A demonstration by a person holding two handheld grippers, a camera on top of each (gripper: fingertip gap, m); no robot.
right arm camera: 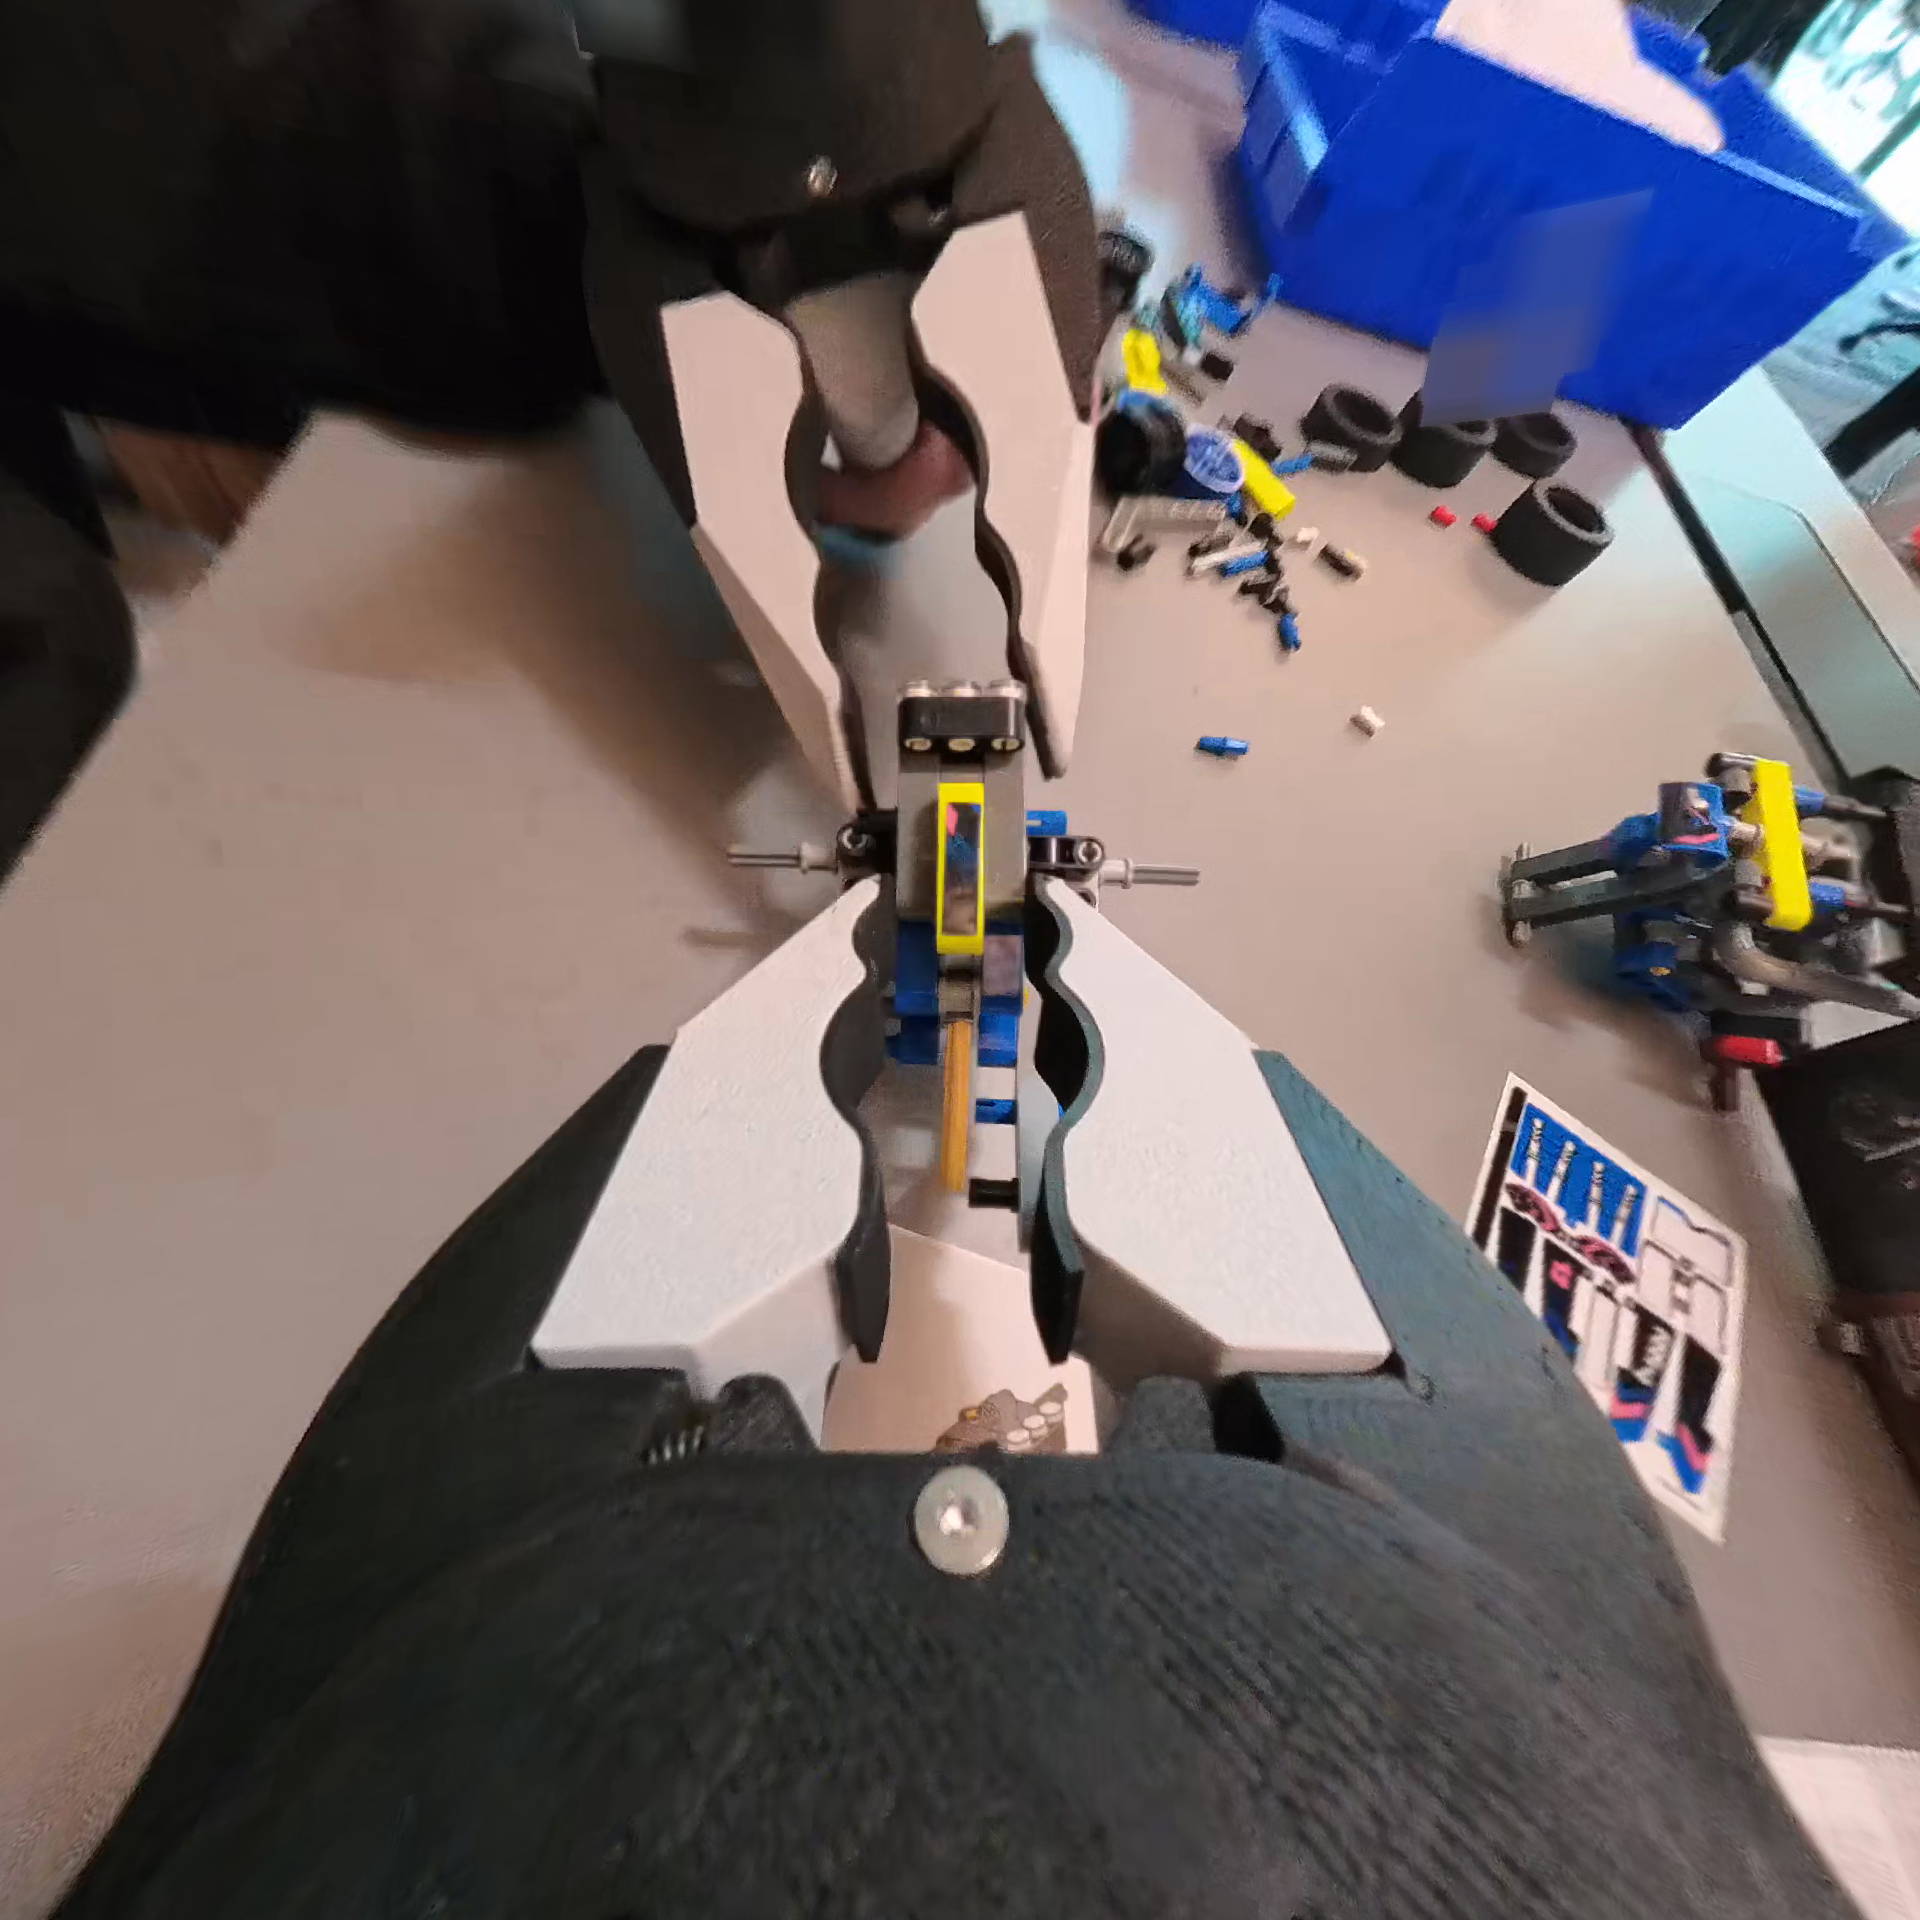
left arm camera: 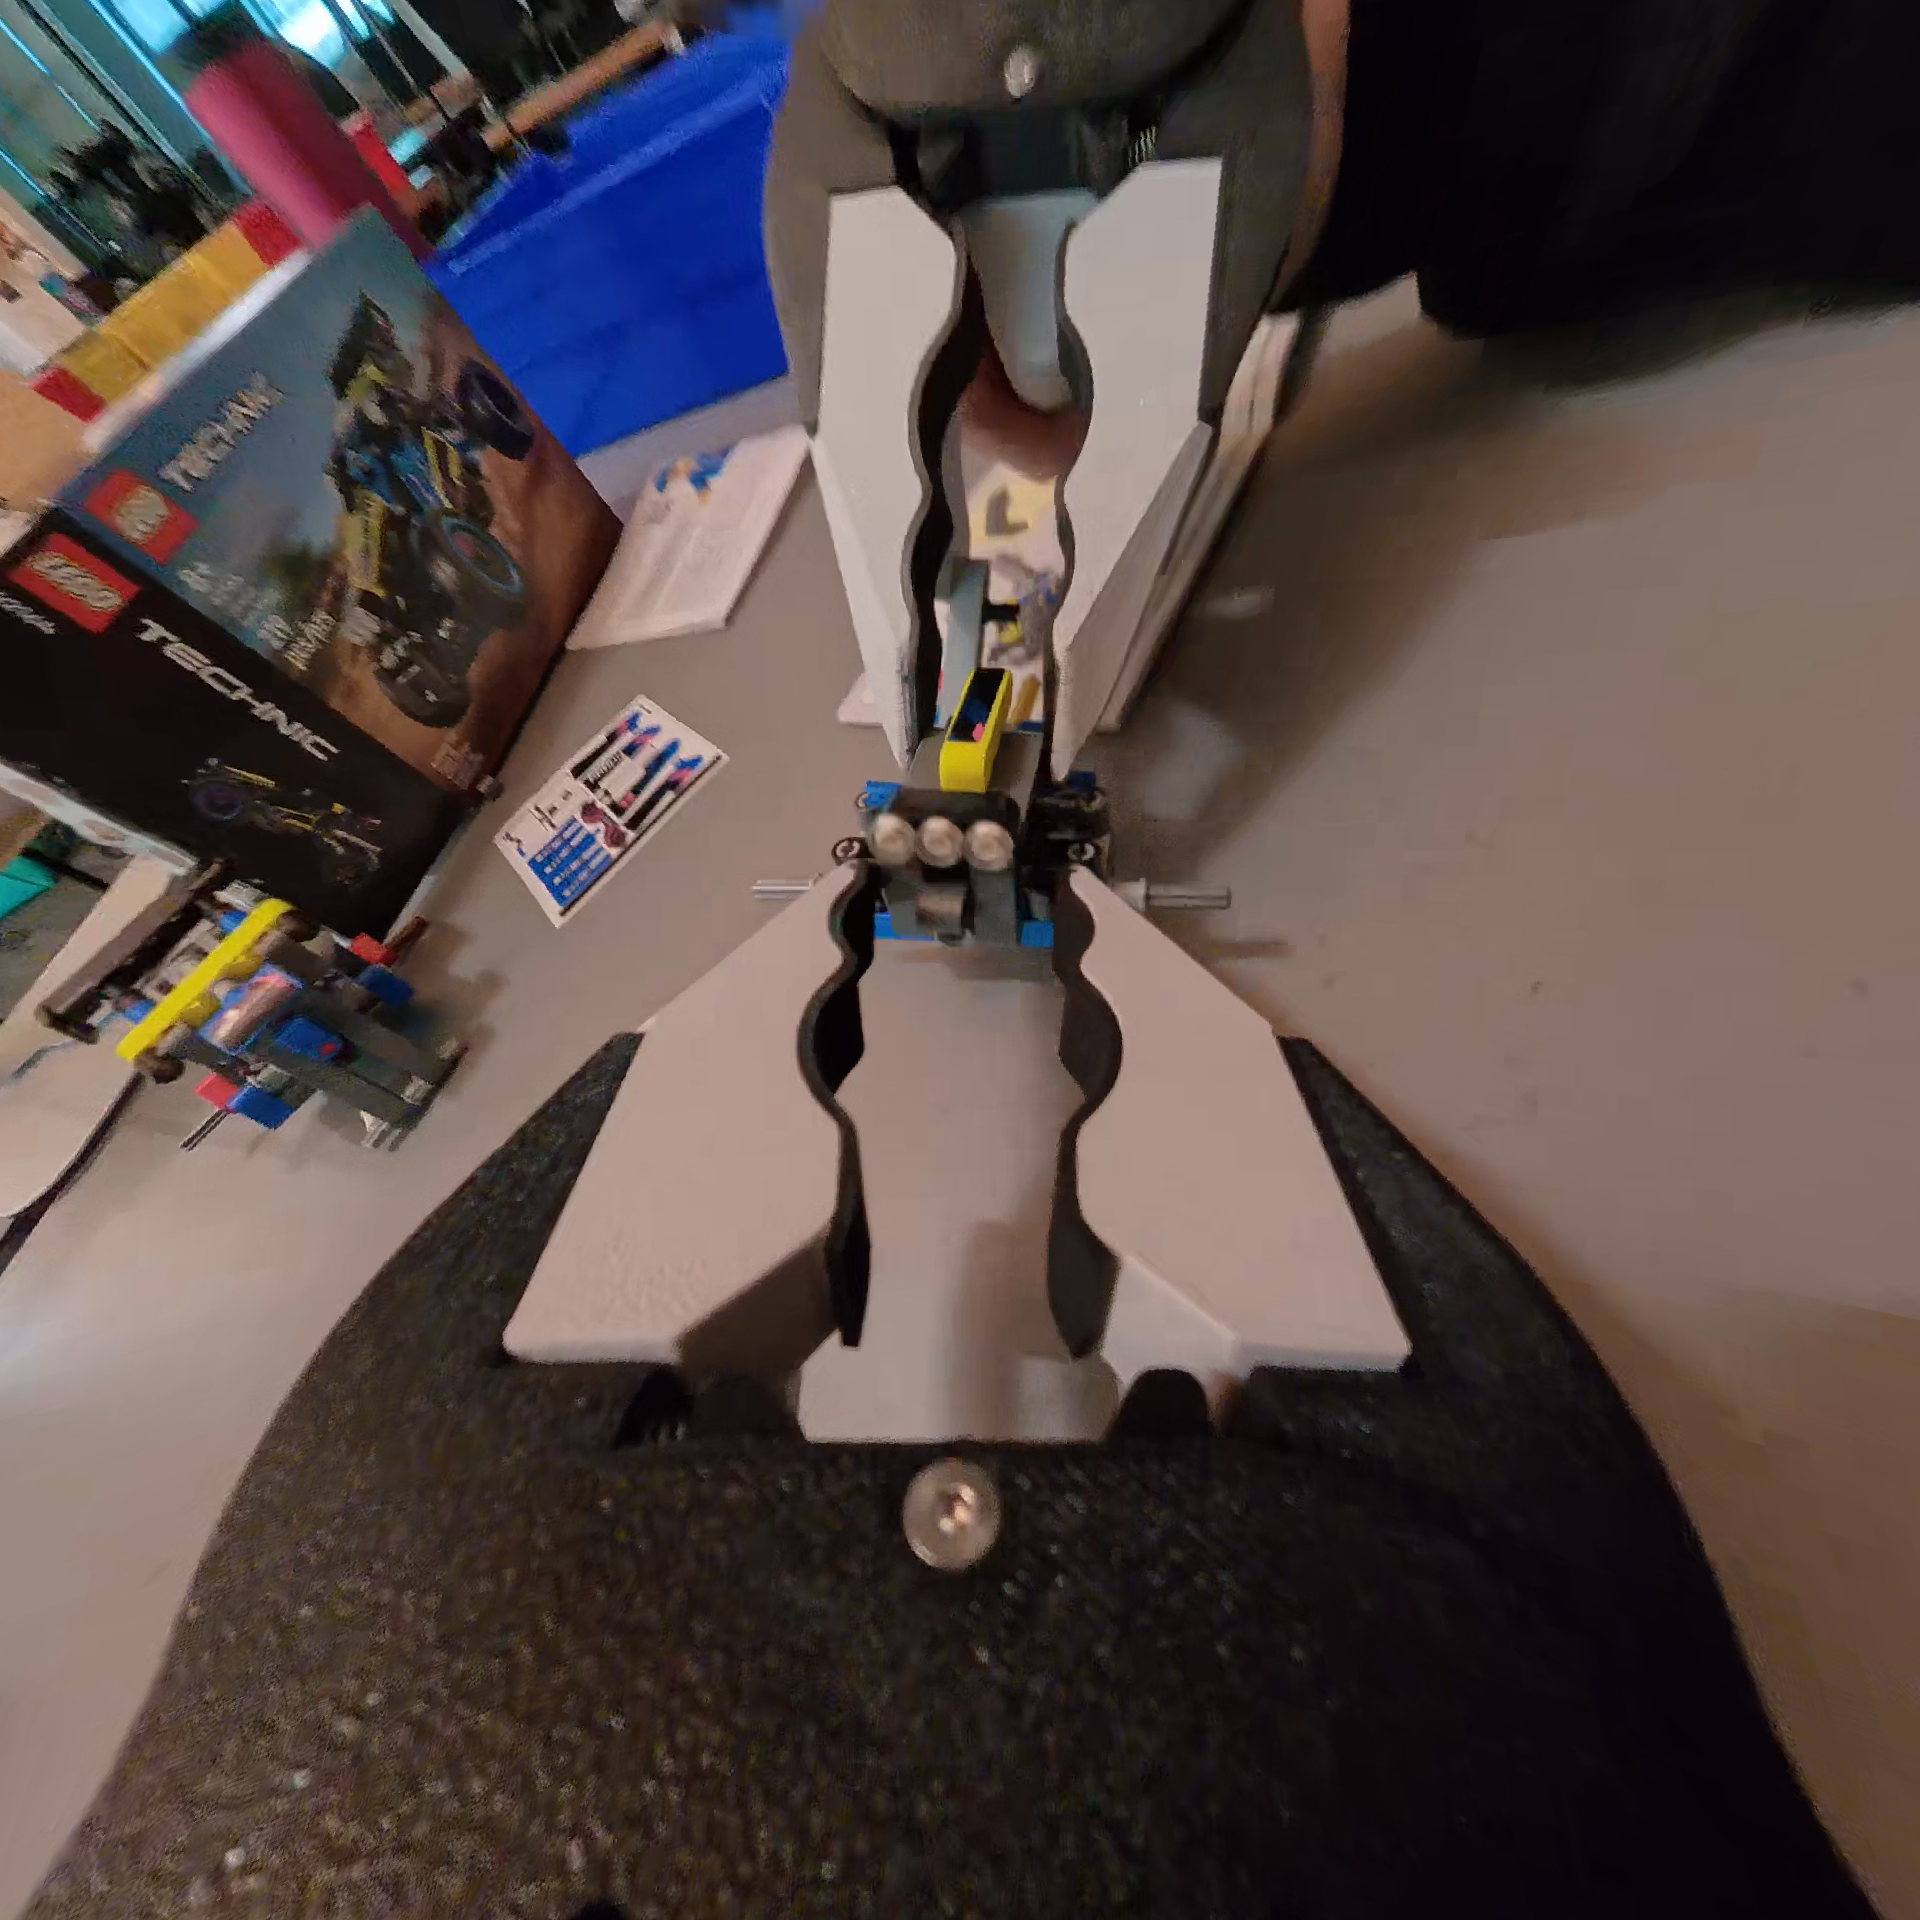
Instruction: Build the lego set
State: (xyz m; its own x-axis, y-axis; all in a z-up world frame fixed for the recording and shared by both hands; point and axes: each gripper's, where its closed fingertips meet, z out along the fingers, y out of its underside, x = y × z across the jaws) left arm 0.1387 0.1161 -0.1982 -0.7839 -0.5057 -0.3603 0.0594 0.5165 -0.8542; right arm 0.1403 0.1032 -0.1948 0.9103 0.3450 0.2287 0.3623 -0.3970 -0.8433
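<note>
Between my two grippers, left [left arm camera: 956,914] and right [right arm camera: 956,935], both clamped on one brick model [left arm camera: 961,842]; it looks light and rigid, though its pinned joints could pop, so I favour gripping its frame.

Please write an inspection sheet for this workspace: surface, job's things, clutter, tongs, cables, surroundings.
Surface: grey table, bare on one side.
Job's things: small brick assembly, grey, blue and yellow, with side axles, held between both tongs.
Clutter: sticker sheet, second brick assembly, loose small parts, black tyres, printed toy box, booklet.
Tongs: left tongs closed on the assembly's grey end; right tongs closed on its blue end.
Cables: nothing seen.
Surroundings: blue bin, blurred room behind.
</note>
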